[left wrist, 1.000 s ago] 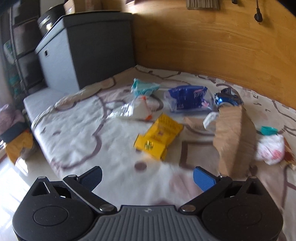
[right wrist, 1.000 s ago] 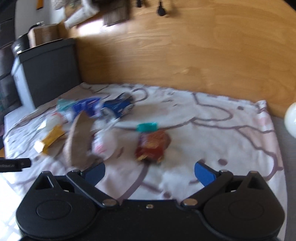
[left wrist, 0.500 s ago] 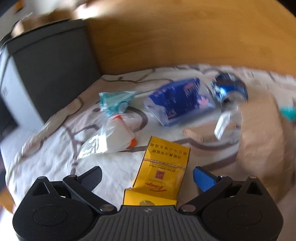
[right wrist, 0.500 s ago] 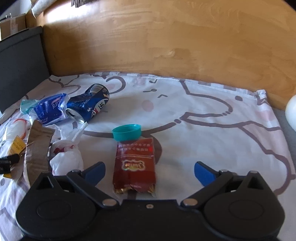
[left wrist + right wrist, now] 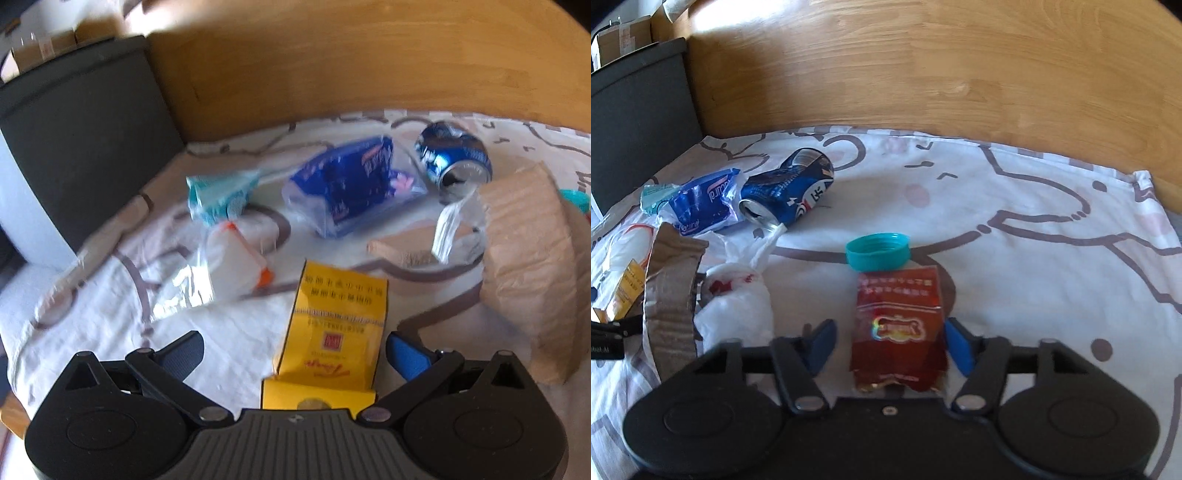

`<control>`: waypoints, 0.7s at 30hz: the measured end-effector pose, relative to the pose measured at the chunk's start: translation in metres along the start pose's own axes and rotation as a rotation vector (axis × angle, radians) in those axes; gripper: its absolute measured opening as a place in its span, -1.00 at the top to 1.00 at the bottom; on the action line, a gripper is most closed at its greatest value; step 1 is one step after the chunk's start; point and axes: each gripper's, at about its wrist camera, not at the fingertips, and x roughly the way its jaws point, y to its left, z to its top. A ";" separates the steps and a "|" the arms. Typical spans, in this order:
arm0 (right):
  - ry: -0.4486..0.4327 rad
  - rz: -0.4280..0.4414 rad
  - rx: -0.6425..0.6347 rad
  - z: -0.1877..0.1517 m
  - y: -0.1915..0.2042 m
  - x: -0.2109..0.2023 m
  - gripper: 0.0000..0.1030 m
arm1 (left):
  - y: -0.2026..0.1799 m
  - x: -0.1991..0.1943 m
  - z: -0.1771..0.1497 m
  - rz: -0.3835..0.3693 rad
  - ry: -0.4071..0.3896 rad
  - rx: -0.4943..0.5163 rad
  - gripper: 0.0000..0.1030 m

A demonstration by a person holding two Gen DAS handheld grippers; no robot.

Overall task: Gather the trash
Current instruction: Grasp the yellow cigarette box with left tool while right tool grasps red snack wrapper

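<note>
Trash litters a patterned bedsheet (image 5: 1015,192). Each hand-held gripper, left (image 5: 293,349) and right (image 5: 888,341), gapes wide. A yellow carton (image 5: 332,332) and a red wrapper (image 5: 899,332) lie lengthwise between their respective fingers.

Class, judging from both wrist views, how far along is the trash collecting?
Nothing looks collected yet. Left tongs are open around the yellow box; right tongs are open around the red wrapper, neither gripped. The blue can, teal cap and blue packet remain on the sheet.
</note>
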 end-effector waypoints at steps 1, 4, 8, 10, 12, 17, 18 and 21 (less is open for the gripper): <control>0.002 0.011 0.000 0.000 -0.002 -0.002 -0.04 | 0.000 -0.002 0.002 -0.008 -0.003 -0.004 -0.87; 0.007 0.028 -0.016 -0.004 -0.005 -0.008 -0.03 | 0.000 -0.002 0.008 -0.046 0.034 -0.036 -0.37; 0.017 0.043 -0.031 -0.014 -0.005 -0.018 -0.02 | 0.000 -0.004 0.006 -0.050 0.080 -0.085 -0.08; 0.021 0.049 -0.036 -0.019 -0.007 -0.024 -0.01 | 0.000 -0.012 0.003 -0.055 0.072 -0.110 -0.06; 0.025 0.053 -0.034 -0.023 -0.009 -0.030 0.00 | 0.001 -0.023 0.001 -0.054 0.057 -0.135 -0.06; 0.026 0.054 -0.031 -0.027 -0.013 -0.046 0.03 | -0.001 -0.058 -0.004 -0.032 0.022 -0.171 -0.04; 0.020 0.057 -0.033 -0.027 -0.013 -0.051 0.03 | -0.002 -0.066 -0.005 -0.028 0.014 -0.178 -0.03; 0.002 0.069 -0.036 -0.028 -0.014 -0.065 0.03 | -0.004 -0.090 -0.009 -0.021 -0.004 -0.206 -0.02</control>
